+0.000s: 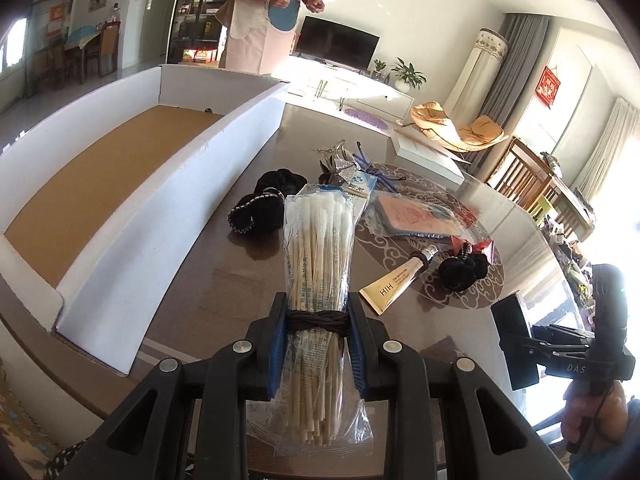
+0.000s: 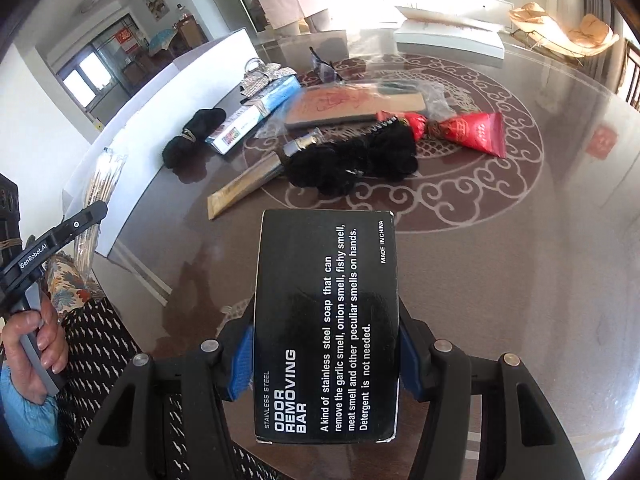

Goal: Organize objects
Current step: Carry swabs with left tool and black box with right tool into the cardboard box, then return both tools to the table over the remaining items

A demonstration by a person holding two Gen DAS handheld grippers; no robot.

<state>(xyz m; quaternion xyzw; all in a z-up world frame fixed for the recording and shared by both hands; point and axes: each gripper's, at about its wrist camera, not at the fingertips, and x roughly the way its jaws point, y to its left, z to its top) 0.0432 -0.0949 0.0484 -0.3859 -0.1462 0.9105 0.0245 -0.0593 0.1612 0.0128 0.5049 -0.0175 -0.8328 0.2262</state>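
Note:
My left gripper (image 1: 318, 320) is shut on a clear bag of cotton swabs (image 1: 318, 256) bound with a brown band, lifted above the table. The same bag (image 2: 98, 188) shows at the left of the right wrist view. My right gripper (image 2: 326, 344) is shut on a black box (image 2: 326, 320) printed "odor removing bar", held over the table; that box (image 1: 514, 344) also appears at the right of the left wrist view. A long white cardboard box (image 1: 120, 184) with a brown floor lies open to the left.
On the round glass table (image 2: 500, 260) lie black scrunchies (image 2: 352, 160), a gold tube (image 1: 394, 284), a red tube (image 2: 476, 132), a bagged flat case (image 2: 352, 108), a blue-white packet (image 2: 252, 120) and silver clips (image 1: 340, 164). A person in an apron (image 1: 260, 12) stands beyond.

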